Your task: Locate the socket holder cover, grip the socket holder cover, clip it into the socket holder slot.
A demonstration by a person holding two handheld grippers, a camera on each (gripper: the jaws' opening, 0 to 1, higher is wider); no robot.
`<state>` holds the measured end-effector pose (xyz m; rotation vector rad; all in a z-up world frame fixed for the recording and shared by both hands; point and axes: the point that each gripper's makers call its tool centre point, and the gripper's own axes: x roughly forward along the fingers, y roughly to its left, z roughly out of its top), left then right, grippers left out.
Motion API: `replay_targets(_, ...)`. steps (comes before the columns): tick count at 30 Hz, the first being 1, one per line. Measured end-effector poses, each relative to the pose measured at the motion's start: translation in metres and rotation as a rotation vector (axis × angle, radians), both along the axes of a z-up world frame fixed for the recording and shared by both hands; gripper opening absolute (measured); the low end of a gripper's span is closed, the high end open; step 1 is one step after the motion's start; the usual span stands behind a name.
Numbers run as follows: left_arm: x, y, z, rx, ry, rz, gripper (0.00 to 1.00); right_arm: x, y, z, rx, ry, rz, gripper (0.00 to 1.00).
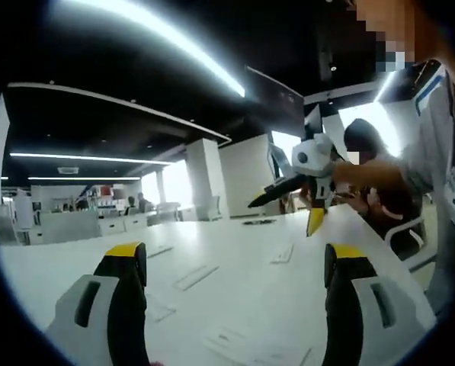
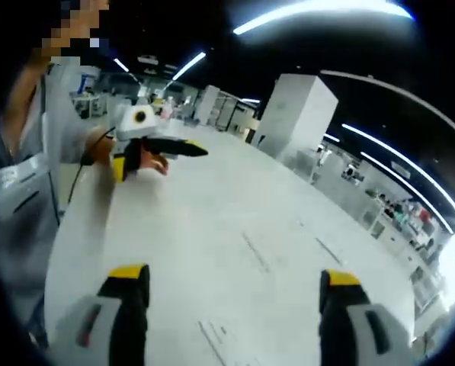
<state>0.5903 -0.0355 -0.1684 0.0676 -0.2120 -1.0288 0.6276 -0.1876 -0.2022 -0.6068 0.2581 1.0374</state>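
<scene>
**Still hunting the cover**

Nearest us, the left claw (image 1: 235, 267) stood open and empty over the white bench (image 1: 235, 252); the right claw (image 2: 235, 286) likewise gaped with nothing between its jaws. Flat slots (image 1: 195, 276) lay recessed in the bench top. We could not make out the cover anywhere. We judged the locating step was in hand; next we needed to tip both claws down and search.

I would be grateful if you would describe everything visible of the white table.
The white table looks smooth and matt, long and level. Flat rectangular cover plates sit along its top, and thin seams run lengthwise. A person's hand is at its far end. The left tongs and right tongs hover open above it, touching nothing.
</scene>
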Motion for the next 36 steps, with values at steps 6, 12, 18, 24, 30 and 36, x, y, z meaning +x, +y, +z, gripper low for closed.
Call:
replay_targets(6,0.001,0.002,0.003,-0.016,0.001,0.011,0.95,-0.005,-0.004,-0.016,-0.115,0.036,0.050,0.91)
replay_targets(12,-0.004,-0.002,0.002,-0.037,0.037,-0.019,0.95,-0.006,-0.006,-0.027,-0.223,0.064,0.077,0.88)
replay_targets(18,-0.002,0.001,0.005,-0.065,0.058,-0.016,0.95,-0.007,-0.005,-0.031,-0.304,0.092,0.117,0.86)
replay_targets(24,-0.006,0.002,0.007,-0.102,0.093,-0.032,0.95,-0.004,-0.007,-0.037,-0.391,0.123,0.145,0.85)
replay_targets(30,-0.009,-0.001,0.003,-0.102,0.118,-0.050,0.95,0.000,-0.019,-0.048,-0.510,0.165,0.175,0.81)
replay_targets(36,-0.010,-0.002,0.003,-0.098,0.108,-0.043,0.94,-0.001,-0.029,-0.058,-0.577,0.227,0.187,0.80)
